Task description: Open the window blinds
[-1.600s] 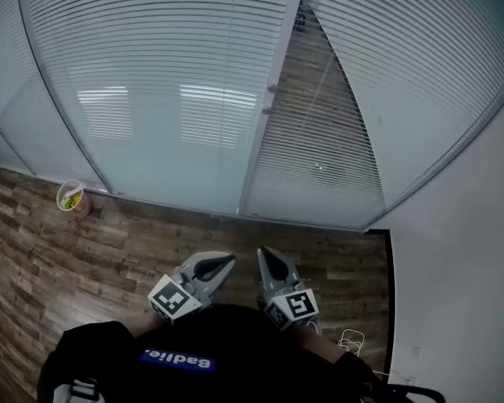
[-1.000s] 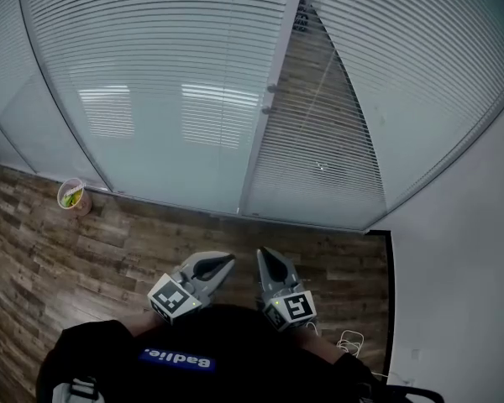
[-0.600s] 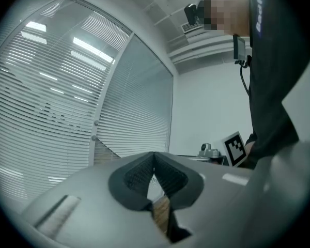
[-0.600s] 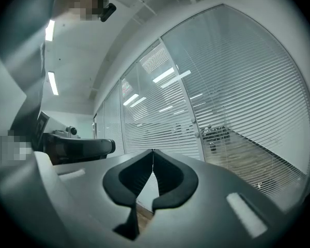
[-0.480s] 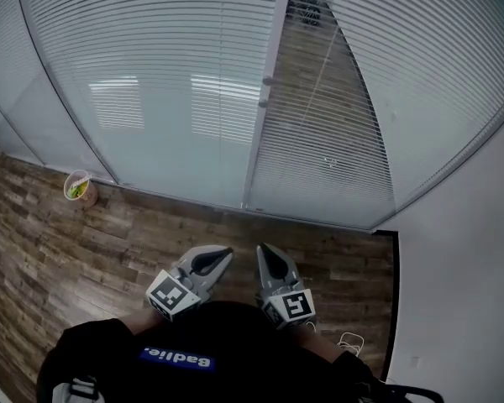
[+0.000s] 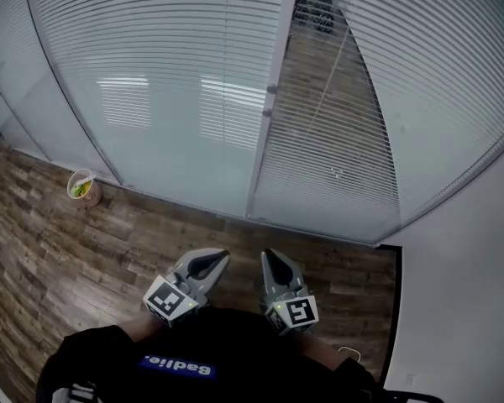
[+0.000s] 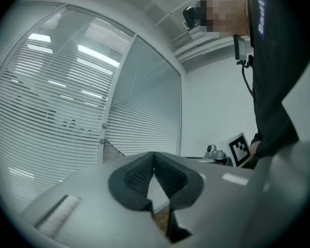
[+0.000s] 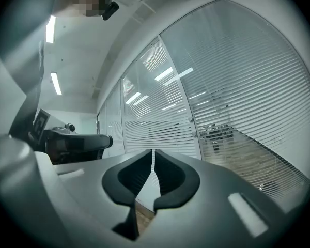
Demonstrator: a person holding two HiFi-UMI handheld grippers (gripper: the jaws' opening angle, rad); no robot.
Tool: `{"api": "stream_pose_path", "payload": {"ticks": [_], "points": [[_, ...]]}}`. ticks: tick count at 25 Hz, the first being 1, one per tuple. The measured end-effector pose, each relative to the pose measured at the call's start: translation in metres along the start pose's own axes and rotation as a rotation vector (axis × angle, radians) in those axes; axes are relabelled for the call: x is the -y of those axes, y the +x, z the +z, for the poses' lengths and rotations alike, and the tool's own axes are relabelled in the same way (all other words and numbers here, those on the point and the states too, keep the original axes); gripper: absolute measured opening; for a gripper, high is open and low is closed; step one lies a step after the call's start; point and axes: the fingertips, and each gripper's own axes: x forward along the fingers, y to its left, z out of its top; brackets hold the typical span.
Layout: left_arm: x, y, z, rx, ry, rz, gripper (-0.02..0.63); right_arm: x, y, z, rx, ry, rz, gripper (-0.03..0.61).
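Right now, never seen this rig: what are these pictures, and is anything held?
No robot: a person holds a claw in each hand. The head view looks down on the left claw, right claw, wood floor, a cup and the blinds. The other two cameras ride on the claws, looking along their jaws. The left claw is shut, empty. The right claw's jaws have just been opening a crack, nothing between them. Neither touches the blinds.

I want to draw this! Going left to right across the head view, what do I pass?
A cup with something green inside, left gripper, right gripper (jaws have just been opening slightly, nothing between them), white wall.
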Motion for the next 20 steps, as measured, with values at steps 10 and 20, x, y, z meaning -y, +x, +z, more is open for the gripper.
{"api": "stream_pose_path", "payload": {"ticks": [10, 20], "points": [[-0.079, 0.025, 0.013, 0.035, -0.014, -0.073, 0.0, 0.012, 0.076, 0.006, -0.01, -0.043, -0.081, 0.028], [-0.159, 0.052, 0.044, 0.064, 0.011, -0.178, 0.0, 0.025, 0.158, 0.034, 0.003, -0.055, -0.196, 0.032]]}}
